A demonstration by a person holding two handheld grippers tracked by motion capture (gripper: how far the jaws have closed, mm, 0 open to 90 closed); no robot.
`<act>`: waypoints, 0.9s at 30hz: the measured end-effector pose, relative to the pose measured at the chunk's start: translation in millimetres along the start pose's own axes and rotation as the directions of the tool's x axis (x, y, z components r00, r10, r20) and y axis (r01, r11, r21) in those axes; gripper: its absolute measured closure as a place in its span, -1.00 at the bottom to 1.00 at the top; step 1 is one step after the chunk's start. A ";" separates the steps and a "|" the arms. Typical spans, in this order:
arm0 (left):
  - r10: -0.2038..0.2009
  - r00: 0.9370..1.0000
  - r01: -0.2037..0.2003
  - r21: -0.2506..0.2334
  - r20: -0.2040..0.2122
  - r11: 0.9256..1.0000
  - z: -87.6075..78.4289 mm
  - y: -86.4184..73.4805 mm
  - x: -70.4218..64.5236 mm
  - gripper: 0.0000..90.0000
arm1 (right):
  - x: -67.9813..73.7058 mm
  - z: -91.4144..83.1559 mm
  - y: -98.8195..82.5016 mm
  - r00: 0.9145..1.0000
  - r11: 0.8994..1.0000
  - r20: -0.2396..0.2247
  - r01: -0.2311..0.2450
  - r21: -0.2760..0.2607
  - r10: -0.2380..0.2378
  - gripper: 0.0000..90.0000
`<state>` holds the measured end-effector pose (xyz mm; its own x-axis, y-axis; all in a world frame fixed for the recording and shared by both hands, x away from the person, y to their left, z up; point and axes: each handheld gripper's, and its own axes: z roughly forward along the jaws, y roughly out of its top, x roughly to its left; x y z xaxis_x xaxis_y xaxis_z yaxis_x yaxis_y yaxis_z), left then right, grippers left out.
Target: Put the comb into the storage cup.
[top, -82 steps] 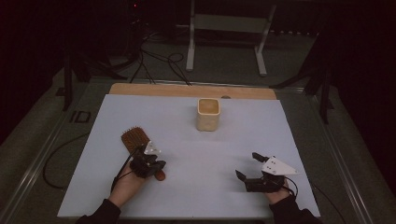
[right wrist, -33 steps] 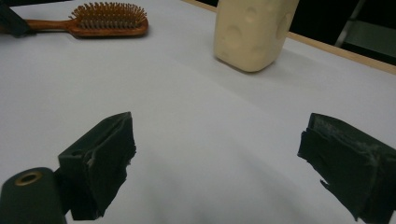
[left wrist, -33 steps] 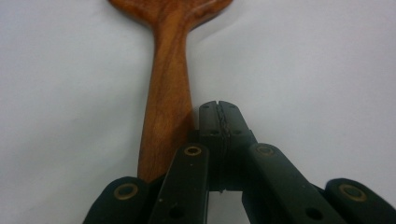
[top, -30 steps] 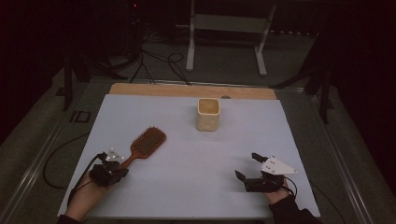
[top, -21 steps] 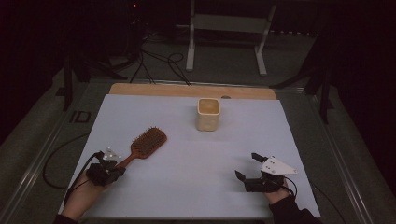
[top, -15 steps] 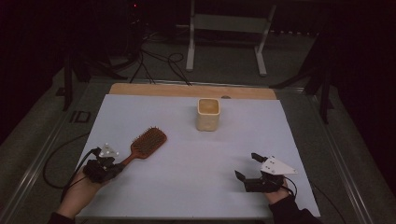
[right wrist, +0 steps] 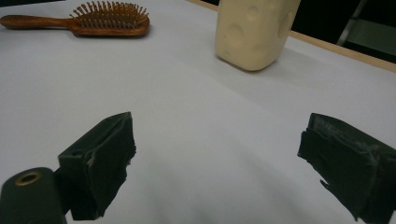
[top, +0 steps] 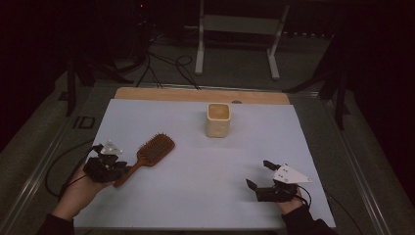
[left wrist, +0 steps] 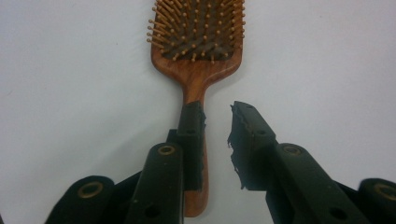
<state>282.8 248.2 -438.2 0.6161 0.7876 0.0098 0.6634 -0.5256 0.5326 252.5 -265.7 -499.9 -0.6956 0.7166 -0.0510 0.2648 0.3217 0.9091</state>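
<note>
High view: the left gripper (top: 108,165) sat at lower left over the handle of the hairbrush (top: 149,155), which lay on the white tabletop (top: 205,166). The right gripper (top: 266,182) rested wide open and empty at lower right.

Left gripper view: its jaws had just been parting, slightly open, the handle under them and loose. Best to lift straight clear without nudging it.

Right gripper view: hairbrush upper left, cream cup (right wrist: 254,30) top center.

We see hairbrush (top: 149,156) lying on table (top: 195,196) left, cup (top: 218,119) standing behind it, toward centre-back.
</note>
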 end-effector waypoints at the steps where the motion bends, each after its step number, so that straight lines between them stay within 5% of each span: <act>1: 0.002 1.000 -0.002 0.005 -0.005 1.000 0.3 1.5 0.2 0.63 | -0.4 0.3 -0.2 1.000 1.000 0.001 0.003 0.000 -0.003 -0.80; 12: 0.023 1.000 -0.024 0.117 0.007 0.993 12.0 11.3 -0.3 0.03 | -0.3 0.8 -0.4 1.000 1.000 -0.001 -0.001 0.001 0.001 -0.80; 18: 0.024 0.999 -0.021 0.129 -0.022 0.991 17.9 15.9 1.3 -0.26 | -0.2 1.0 -0.6 1.000 1.000 -0.003 0.002 0.006 -0.002 -0.80; 27: 0.030 1.000 -0.031 0.193 0.009 0.981 34.9 24.5 4.6 -0.72 | 0.0 1.0 -0.3 1.000 1.000 -0.005 0.008 0.004 -0.008 -0.80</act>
<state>316.8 227.7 -454.6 0.6393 0.7687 0.0179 0.7136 -0.6018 0.3585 253.1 -265.2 -500.6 -0.7009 0.7111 -0.0559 0.2618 0.3294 0.9072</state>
